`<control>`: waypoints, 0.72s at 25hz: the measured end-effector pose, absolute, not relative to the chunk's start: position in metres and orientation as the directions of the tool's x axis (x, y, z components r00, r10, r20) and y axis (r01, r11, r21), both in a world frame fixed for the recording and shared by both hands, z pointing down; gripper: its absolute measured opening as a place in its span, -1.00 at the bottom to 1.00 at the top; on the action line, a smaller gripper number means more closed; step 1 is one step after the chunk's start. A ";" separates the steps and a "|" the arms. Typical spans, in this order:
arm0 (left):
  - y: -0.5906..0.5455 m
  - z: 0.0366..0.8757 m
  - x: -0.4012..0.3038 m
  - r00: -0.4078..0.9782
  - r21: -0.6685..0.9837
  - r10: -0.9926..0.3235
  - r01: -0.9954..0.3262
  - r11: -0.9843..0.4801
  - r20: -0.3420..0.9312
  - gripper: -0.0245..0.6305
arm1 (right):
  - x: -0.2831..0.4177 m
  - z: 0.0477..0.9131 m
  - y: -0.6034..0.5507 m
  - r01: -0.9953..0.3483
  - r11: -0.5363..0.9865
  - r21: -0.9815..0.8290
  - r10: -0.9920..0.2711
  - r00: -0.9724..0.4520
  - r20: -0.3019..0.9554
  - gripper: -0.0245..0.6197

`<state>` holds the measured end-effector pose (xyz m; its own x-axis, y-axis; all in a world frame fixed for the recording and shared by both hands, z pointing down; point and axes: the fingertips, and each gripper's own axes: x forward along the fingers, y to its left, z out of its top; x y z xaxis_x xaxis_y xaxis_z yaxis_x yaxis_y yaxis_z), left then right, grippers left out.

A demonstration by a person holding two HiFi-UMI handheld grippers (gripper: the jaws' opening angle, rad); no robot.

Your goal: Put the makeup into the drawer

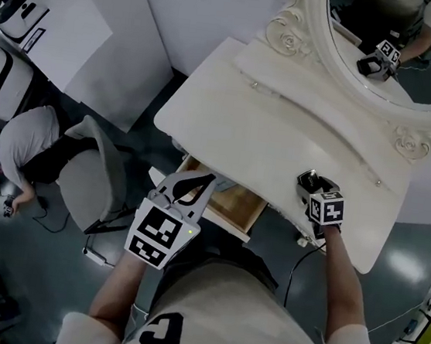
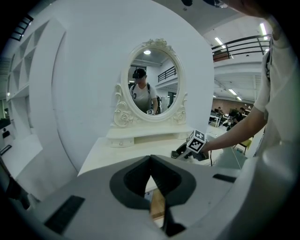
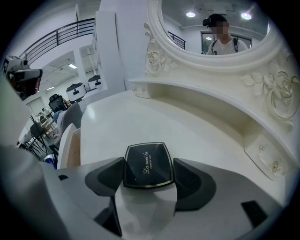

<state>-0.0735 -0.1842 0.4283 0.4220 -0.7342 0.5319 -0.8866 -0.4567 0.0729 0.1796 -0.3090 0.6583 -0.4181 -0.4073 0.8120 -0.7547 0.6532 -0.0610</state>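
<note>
Right hand-held gripper [image 3: 148,161] is clamped on a black square compact [image 3: 148,168], one pad against each side edge and the lid facing up. It sits low over the white worktop [image 3: 140,117]; I cannot tell whether it touches. I judge it light and stiff. The glossy lid and rounded corners look slippery, though, and pressed powder inside would crack if dropped. So I want the grip on the flat side edges, level, never on the lid. Gold script on the lid reads "La mei la"; small capitals beneath seem to say "powder cake". To its left the wooden drawer [image 1: 231,202] stands open under the worktop's front edge. Left hand-held gripper [image 2: 150,159] hangs by that drawer, jaws together and empty.
</note>
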 end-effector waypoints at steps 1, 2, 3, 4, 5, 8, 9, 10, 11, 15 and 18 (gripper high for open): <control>-0.182 0.428 -0.077 0.422 0.075 -0.736 -0.887 -0.455 0.529 -0.76 | 0.180 0.658 -0.308 -0.761 0.646 -0.060 -0.409 -0.411 0.815 0.12; -0.180 0.427 -0.079 0.424 0.078 -0.738 -0.888 -0.454 0.525 -0.76 | 0.181 0.657 -0.307 -0.767 0.640 -0.057 -0.411 -0.403 0.817 0.12; -0.178 0.426 -0.082 0.426 0.082 -0.740 -0.888 -0.453 0.521 -0.76 | 0.181 0.656 -0.305 -0.769 0.637 -0.048 -0.415 -0.395 0.819 0.12; -0.177 0.426 -0.085 0.429 0.087 -0.742 -0.887 -0.453 0.516 -0.76 | 0.180 0.654 -0.304 -0.769 0.638 -0.034 -0.422 -0.386 0.820 0.12; -0.175 0.425 -0.089 0.433 0.090 -0.743 -0.886 -0.454 0.510 -0.76 | 0.178 0.651 -0.303 -0.768 0.640 -0.020 -0.429 -0.379 0.820 0.12; -0.171 0.424 -0.098 0.444 0.095 -0.746 -0.882 -0.462 0.496 -0.76 | 0.171 0.641 -0.297 -0.771 0.636 -0.001 -0.451 -0.373 0.811 0.12; -0.169 0.423 -0.100 0.449 0.098 -0.746 -0.880 -0.465 0.491 -0.76 | 0.169 0.638 -0.295 -0.774 0.633 0.001 -0.457 -0.372 0.808 0.12; -0.167 0.423 -0.103 0.455 0.102 -0.746 -0.877 -0.469 0.486 -0.76 | 0.167 0.634 -0.293 -0.777 0.630 0.004 -0.463 -0.372 0.804 0.12; -0.164 0.423 -0.105 0.460 0.105 -0.746 -0.875 -0.472 0.481 -0.76 | 0.164 0.631 -0.290 -0.778 0.629 0.007 -0.469 -0.372 0.801 0.12; -0.152 0.422 -0.118 0.481 0.127 -0.743 -0.867 -0.481 0.465 -0.76 | 0.150 0.615 -0.279 -0.783 0.622 0.023 -0.495 -0.369 0.787 0.12; -0.143 0.418 -0.128 0.498 0.137 -0.745 -0.859 -0.493 0.444 -0.76 | 0.142 0.601 -0.267 -0.792 0.610 0.035 -0.520 -0.367 0.772 0.12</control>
